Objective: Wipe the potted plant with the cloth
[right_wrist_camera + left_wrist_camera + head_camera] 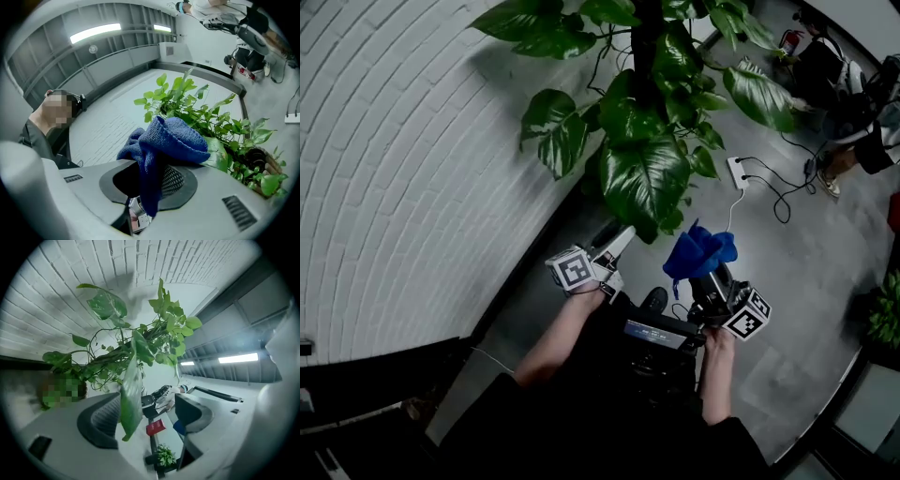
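The potted plant [645, 141] with big variegated leaves stands against the white brick wall, straight ahead of both grippers. My left gripper [615, 244] points up at its lowest leaves and is open. In the left gripper view one long leaf [130, 399] hangs between the jaws [145, 416], close to the left pad [101, 420], and no pad presses on it. A bunched blue cloth [699, 253] is held by my right gripper [705, 281], shut on it, just right of the foliage. In the right gripper view the cloth [161, 143] rises from the jaws [150, 180], with the plant [220, 126] behind it.
A white brick wall [403, 178] runs along the left. On the grey floor lie a white power strip [738, 172] and black cables [783, 192]. A person [853, 112] sits at the upper right. A small plant [886, 314] stands at the right edge.
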`<state>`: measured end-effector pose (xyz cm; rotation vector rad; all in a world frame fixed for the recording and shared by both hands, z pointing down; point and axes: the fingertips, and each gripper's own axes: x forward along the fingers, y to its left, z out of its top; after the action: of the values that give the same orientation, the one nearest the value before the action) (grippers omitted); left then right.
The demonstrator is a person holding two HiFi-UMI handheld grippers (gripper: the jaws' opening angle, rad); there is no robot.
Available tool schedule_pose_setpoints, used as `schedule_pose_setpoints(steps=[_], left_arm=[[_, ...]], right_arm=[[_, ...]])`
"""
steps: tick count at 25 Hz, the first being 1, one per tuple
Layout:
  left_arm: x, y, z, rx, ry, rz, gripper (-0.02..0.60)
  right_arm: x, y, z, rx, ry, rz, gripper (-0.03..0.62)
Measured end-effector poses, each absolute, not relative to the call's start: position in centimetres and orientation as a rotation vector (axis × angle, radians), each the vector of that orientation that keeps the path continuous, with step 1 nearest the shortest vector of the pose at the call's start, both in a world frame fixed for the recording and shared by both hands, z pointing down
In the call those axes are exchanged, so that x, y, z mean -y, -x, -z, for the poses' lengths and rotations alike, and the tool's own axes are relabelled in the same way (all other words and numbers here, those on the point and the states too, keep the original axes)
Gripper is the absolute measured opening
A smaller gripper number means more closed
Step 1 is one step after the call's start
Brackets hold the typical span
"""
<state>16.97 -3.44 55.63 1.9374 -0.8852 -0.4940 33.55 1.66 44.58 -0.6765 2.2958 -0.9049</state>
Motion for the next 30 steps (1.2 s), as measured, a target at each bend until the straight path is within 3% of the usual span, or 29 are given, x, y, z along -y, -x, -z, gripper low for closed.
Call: schedule_pose_setpoints(steps=[4, 11, 20, 21, 23, 26, 27, 30], left_arm=[[5.1, -16.9, -56.9, 0.966, -1.898, 0.465, 0.357], [7.0, -14.7, -59.4, 1.100, -1.818, 0.421, 0.428], [10.4, -16.7, -55.4, 0.806, -1.993, 0.494, 0.439], [10.6, -17.0, -55.5, 0.756, -1.997, 0.487, 0.413], [10.4, -17.3, -55.5, 0.662, -2.015, 0.484, 0.249], [10.3, -16.3, -54.8, 0.587, -2.028, 0.533, 0.069], [10.4, -15.7, -54.8, 0.579, -2.022, 0.546, 0.029], [10.7, -13.8, -56.5, 0.601, -1.982, 0.537, 0.009]], right_arm=[[-0.4, -34.4, -45.3, -2.295, 0.663, 0.919, 0.109], [1.8, -34.7, -45.2, -2.317, 0.690, 0.903, 0.109], [5.8, -31.4, -45.2, -2.367, 0.756, 0.918, 0.109], [6.2, -30.9, -45.1, -2.382, 0.765, 0.916, 0.109], [6.9, -29.8, -45.1, -2.407, 0.787, 0.917, 0.109], [8.1, -28.5, -45.5, -2.437, 0.831, 0.925, 0.109], [8.5, -28.2, -45.8, -2.448, 0.847, 0.927, 0.109], [9.4, -27.3, -46.7, -2.486, 0.906, 0.929, 0.109]])
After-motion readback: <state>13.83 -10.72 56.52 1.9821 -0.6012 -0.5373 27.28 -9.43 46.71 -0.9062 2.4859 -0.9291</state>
